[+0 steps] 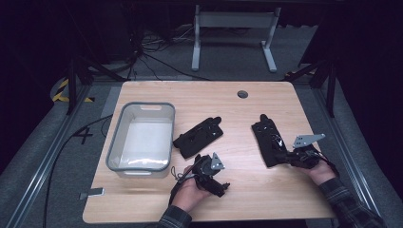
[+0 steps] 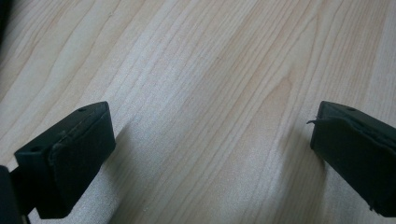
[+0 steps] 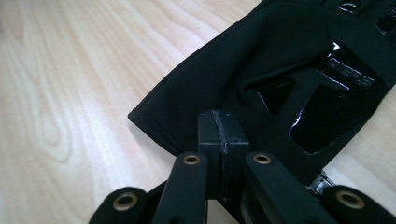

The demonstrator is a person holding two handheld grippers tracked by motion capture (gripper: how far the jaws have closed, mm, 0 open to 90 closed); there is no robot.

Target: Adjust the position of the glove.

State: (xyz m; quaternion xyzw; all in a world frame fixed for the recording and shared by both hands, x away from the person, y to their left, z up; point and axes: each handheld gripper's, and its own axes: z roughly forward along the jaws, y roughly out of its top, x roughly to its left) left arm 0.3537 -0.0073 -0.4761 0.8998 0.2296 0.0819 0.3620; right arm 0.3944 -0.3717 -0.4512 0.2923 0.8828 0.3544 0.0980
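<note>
Right gripper (image 3: 222,135) jaws pressed together on cuff edge of black glove (image 3: 280,70); glove lies flat on wooden table (image 1: 247,190), stretching ahead of gripper. Left gripper (image 2: 212,154) jaws spread wide, nothing between, bare wood just beneath. Second black glove (image 1: 198,137) ahead of left gripper, apart. Grey bin (image 1: 141,137) further left.
</note>
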